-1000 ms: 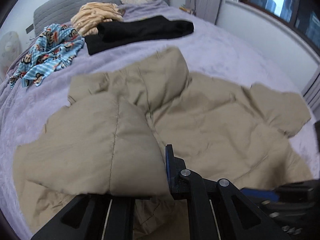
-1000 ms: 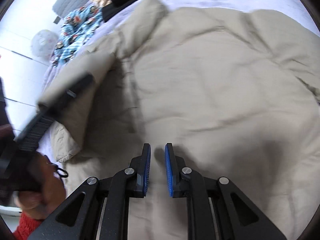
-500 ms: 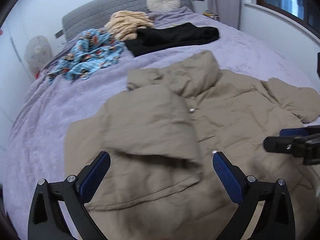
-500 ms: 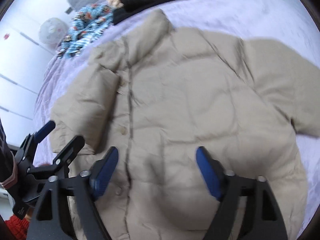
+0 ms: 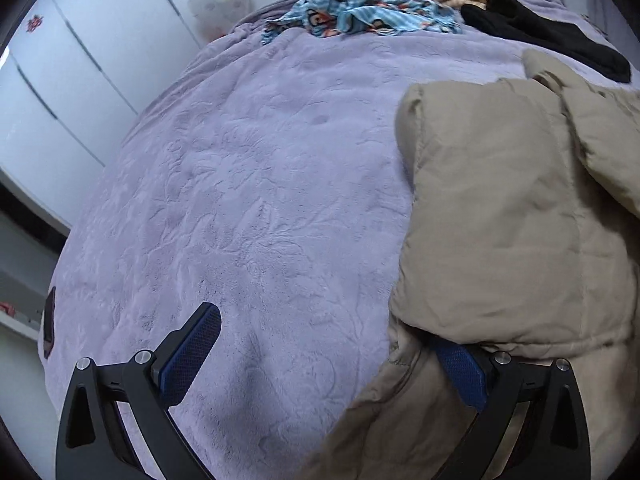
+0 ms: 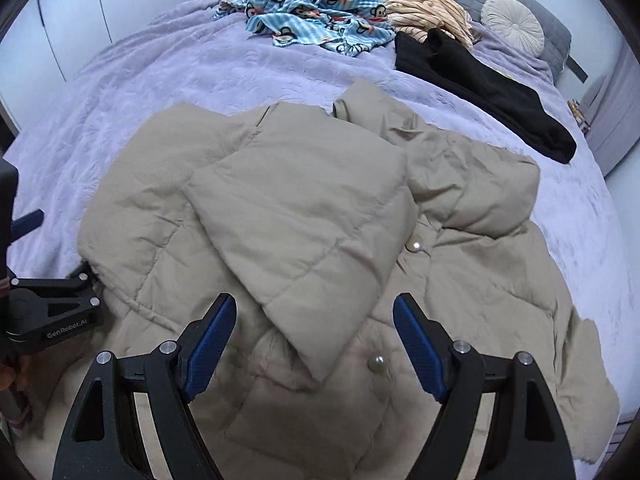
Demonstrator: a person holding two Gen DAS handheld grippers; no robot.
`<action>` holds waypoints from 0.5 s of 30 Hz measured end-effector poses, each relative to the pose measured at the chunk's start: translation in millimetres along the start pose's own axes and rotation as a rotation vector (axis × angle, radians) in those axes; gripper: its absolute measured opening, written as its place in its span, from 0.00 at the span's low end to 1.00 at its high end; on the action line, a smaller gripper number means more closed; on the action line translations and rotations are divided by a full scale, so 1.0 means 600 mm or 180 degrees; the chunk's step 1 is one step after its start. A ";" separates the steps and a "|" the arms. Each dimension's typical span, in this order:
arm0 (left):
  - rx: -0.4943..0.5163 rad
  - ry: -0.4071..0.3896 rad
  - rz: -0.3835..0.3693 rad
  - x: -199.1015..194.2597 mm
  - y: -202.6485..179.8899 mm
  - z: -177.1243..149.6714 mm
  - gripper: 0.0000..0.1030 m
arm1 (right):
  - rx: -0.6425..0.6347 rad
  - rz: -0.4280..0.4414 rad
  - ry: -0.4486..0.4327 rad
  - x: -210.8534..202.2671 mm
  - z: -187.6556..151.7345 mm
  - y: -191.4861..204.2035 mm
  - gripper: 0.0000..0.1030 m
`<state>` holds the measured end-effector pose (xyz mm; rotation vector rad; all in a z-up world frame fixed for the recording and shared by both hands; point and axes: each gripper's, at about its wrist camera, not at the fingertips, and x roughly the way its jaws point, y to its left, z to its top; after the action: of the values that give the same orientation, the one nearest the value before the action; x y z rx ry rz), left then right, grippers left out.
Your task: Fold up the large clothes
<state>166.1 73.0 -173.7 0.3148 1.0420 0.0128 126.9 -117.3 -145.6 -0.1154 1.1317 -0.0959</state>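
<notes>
A beige puffer jacket [image 6: 320, 216] lies front up on the purple bed, both sleeves folded in over its chest. My right gripper [image 6: 316, 340] is open and empty, hovering over the jacket's lower middle near the snap buttons. My left gripper [image 5: 332, 356] is open at the jacket's left edge [image 5: 500, 220]; its right finger [image 5: 460, 368] sits under the folded fabric edge, its left finger over bare blanket. The left gripper also shows in the right wrist view [image 6: 52, 312] at the jacket's left side.
The purple blanket [image 5: 240, 200] covers the bed. At the far end lie a blue monkey-print garment [image 6: 316, 16], a yellow striped garment [image 6: 424, 4], a black garment [image 6: 480, 80] and a round cushion [image 6: 512, 24]. White wardrobe doors [image 5: 60, 80] stand left.
Both grippers opened and let go of the jacket. The left gripper swung left to the jacket's left edge. The right sleeve now lies folded over the chest.
</notes>
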 end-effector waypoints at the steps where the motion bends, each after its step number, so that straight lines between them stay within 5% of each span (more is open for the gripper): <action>1: -0.0146 0.0073 -0.0045 0.013 0.010 0.001 1.00 | -0.0016 -0.0030 0.0003 0.008 0.010 0.001 0.81; 4: -0.0366 0.0139 -0.0202 0.028 0.027 -0.007 1.00 | 0.0214 -0.0157 -0.0179 -0.001 0.024 -0.036 0.81; 8: -0.0305 0.0100 -0.0183 0.036 0.020 -0.010 1.00 | 0.1171 -0.0325 -0.0214 -0.008 -0.007 -0.163 0.81; 13: -0.0232 0.0189 -0.0256 0.030 0.021 -0.006 1.00 | 0.2356 0.0036 0.0209 0.027 -0.109 -0.297 0.81; 15: -0.0112 0.0282 -0.0318 0.018 0.032 -0.003 1.00 | 0.2524 0.0168 0.0154 0.016 -0.134 -0.315 0.81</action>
<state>173.1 93.6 -178.7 0.2318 1.1431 -0.0451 54.5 -308.9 -161.5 0.6239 1.0727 -0.4924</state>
